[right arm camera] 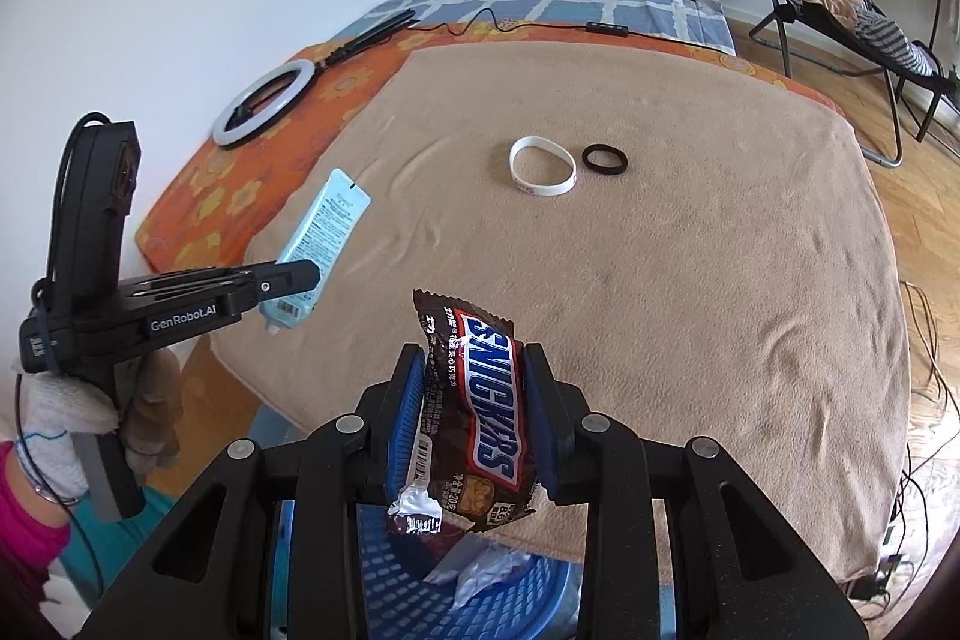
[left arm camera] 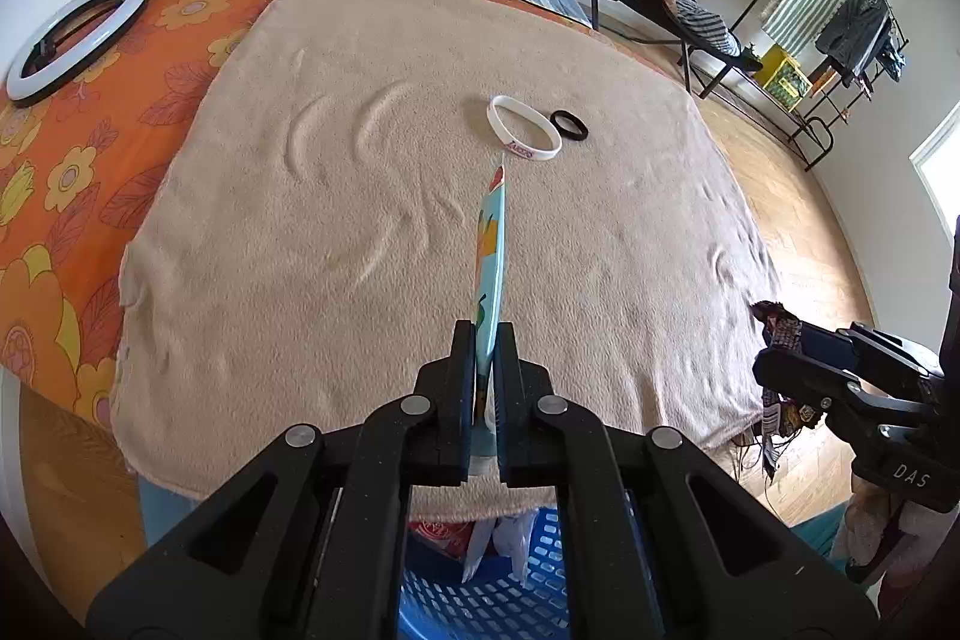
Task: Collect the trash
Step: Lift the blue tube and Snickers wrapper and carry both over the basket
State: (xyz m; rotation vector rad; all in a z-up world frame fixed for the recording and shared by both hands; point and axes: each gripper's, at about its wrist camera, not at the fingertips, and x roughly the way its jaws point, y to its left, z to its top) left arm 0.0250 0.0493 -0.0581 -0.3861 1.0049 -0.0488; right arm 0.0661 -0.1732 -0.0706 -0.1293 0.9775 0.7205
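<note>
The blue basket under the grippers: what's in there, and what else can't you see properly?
- Basket, both views: gripper bodies cover most of it; only scraps of wrappers show, so its contents stay unknown.
- Packet, left view: seen edge-on, its front is unreadable.
- Packet's print, right view: too small to read.
- Wristband lettering, both views: too small.
- Snickers wrapper, left view: mostly hidden behind the right gripper.

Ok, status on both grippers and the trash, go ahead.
Left gripper shut on blue packet. Right gripper shut on candy wrapper. Blue basket below, some trash inside. Nothing in the way.
</note>
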